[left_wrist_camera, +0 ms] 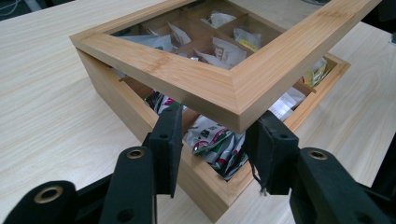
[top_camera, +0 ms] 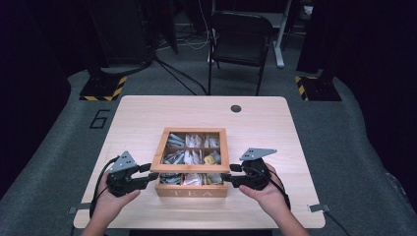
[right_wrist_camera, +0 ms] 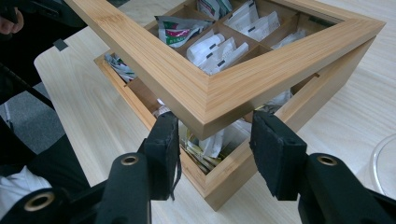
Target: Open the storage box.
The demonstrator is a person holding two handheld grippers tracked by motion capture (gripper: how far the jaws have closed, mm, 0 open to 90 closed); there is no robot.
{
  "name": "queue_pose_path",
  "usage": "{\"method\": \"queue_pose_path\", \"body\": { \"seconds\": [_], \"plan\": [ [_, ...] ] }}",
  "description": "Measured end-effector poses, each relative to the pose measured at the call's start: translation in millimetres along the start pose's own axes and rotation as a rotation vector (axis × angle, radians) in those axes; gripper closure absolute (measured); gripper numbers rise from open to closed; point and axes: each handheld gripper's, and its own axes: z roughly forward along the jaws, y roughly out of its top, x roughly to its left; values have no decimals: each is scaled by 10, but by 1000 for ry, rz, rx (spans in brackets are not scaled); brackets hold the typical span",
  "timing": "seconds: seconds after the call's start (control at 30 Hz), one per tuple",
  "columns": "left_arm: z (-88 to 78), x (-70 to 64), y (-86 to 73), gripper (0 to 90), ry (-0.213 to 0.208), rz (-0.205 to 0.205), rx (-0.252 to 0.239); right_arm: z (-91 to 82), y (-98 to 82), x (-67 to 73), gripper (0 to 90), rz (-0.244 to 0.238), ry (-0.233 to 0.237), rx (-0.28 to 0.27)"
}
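A wooden tea box (top_camera: 193,192) marked TEA stands at the table's near middle, with tea bags (left_wrist_camera: 215,140) in its compartments. Its window-framed lid (left_wrist_camera: 205,79) is tilted up off the base (left_wrist_camera: 116,102) at the front. My left gripper (left_wrist_camera: 217,135) straddles the lid's front left corner, a pad pressed on each side. My right gripper (right_wrist_camera: 212,135) is shut the same way on the lid's (right_wrist_camera: 201,88) front right corner. In the high view the left gripper (top_camera: 151,173) and the right gripper (top_camera: 227,176) flank the box's front corners.
The light wooden table (top_camera: 147,118) has a small dark round hole (top_camera: 236,108) near its far edge. A black chair (top_camera: 241,34) stands beyond the table. A curved clear rim (right_wrist_camera: 385,163) lies on the table near the right gripper.
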Motion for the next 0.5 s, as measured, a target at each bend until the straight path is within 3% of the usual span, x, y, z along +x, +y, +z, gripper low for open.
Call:
{"method": "queue_pose_path", "body": {
  "seconds": [0.23, 0.5],
  "plan": [
    [33, 4, 8, 535, 2, 10, -4, -11, 29, -7, 520, 3, 3, 3],
    [68, 20, 49, 526, 40, 25, -25, -51, 74, -15, 520, 2, 2, -20]
  ]
}}
